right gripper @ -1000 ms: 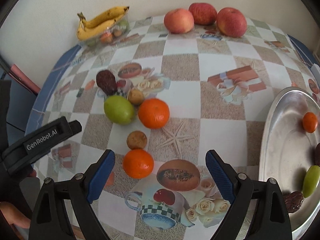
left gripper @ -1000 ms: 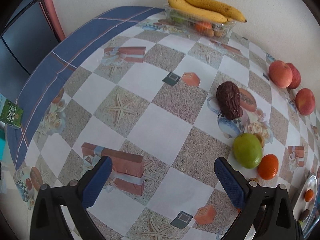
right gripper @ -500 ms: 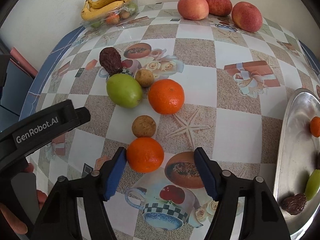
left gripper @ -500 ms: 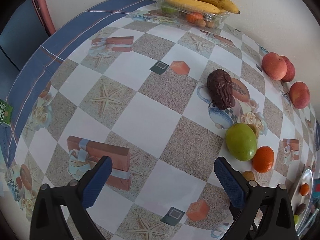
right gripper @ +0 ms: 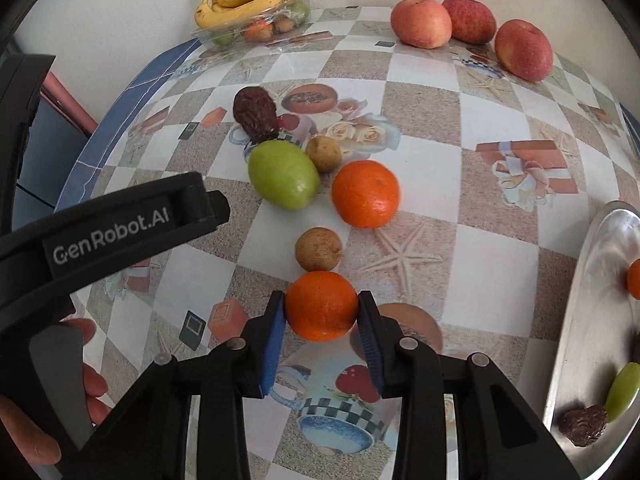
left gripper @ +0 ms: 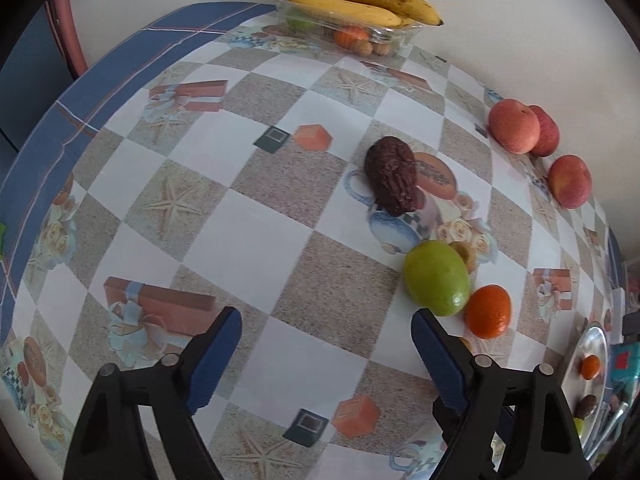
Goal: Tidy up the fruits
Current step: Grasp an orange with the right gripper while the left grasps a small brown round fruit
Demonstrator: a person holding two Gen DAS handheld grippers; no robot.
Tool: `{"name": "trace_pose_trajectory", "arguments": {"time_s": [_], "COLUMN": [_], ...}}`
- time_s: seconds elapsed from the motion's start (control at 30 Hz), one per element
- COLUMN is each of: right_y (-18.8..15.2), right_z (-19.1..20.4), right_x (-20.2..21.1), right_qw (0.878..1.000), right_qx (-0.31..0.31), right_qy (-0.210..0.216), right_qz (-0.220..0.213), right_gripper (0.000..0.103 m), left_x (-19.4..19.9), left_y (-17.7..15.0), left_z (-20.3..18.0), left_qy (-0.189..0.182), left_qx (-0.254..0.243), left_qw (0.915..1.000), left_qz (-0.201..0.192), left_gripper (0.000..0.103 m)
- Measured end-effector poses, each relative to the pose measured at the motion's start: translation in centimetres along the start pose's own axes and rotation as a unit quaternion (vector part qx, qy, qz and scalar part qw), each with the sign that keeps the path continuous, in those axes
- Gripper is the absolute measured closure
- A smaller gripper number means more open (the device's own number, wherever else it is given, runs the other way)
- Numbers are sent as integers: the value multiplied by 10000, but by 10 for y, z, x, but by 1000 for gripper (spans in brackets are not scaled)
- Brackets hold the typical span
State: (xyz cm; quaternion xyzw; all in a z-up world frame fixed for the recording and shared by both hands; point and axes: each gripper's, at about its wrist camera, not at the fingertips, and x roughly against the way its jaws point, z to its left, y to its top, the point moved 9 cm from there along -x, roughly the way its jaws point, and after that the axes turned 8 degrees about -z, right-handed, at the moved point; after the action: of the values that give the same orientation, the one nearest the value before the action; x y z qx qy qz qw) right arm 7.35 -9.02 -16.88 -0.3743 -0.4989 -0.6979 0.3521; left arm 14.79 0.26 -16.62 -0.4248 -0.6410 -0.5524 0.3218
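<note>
Here the right gripper (right gripper: 321,314) has its jaws closing, blue pads touching both sides of a round, dimpled orange (right gripper: 321,305) on the worktop (right gripper: 460,184), near its front edge. The left gripper (left gripper: 326,344) hangs over bare checked oilcloth, jaws apart, closing on nothing. A shiny metal tray (right gripper: 588,300) lies right.

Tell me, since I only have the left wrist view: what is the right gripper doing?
Observer: The right gripper has a small orange between its jaws, which are closing, pads against its sides.
Operator: Anything right behind that orange?
Observer: A small brown round fruit sits just beyond it.
Operator: What's in the metal tray?
Observer: The metal tray holds a green fruit beside a dark wrinkled date.
</note>
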Motion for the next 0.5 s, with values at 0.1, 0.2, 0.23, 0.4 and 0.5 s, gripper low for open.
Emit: {"name": "trace_pose_trajectory", "arguments": {"time_s": [0.1,0.2,0.23,0.4,0.5], "right_y": [2,1,1,2,3], "right_z": [-15,-32,-38,-62,-71], "right_x": [8,15,17,27,34], "right_qw": [9998,9991,9989,9960,9945], "right_qx": [-142,-388,-446,-853,-987], "right_qy": [-76,-60,-77,-98,-94], "right_qz": [-101,-144,-151,-257,-333], "right_gripper": [66,66,66,66,66], "left_x": [-1,-1,-1,1,4], "left_y": [-1,-4,-6,-14,-18], "left_z": [-13,-31,-38,-70,-86], "left_qy": [-222,-470,-555,-909,-1101], "left_qx": [-75,-246,-315,-704,-909], "left_qw": [9997,9986,9979,9933,9897], "left_qz": [22,53,66,100,92], "left_gripper": [24,31,34,54,59]}}
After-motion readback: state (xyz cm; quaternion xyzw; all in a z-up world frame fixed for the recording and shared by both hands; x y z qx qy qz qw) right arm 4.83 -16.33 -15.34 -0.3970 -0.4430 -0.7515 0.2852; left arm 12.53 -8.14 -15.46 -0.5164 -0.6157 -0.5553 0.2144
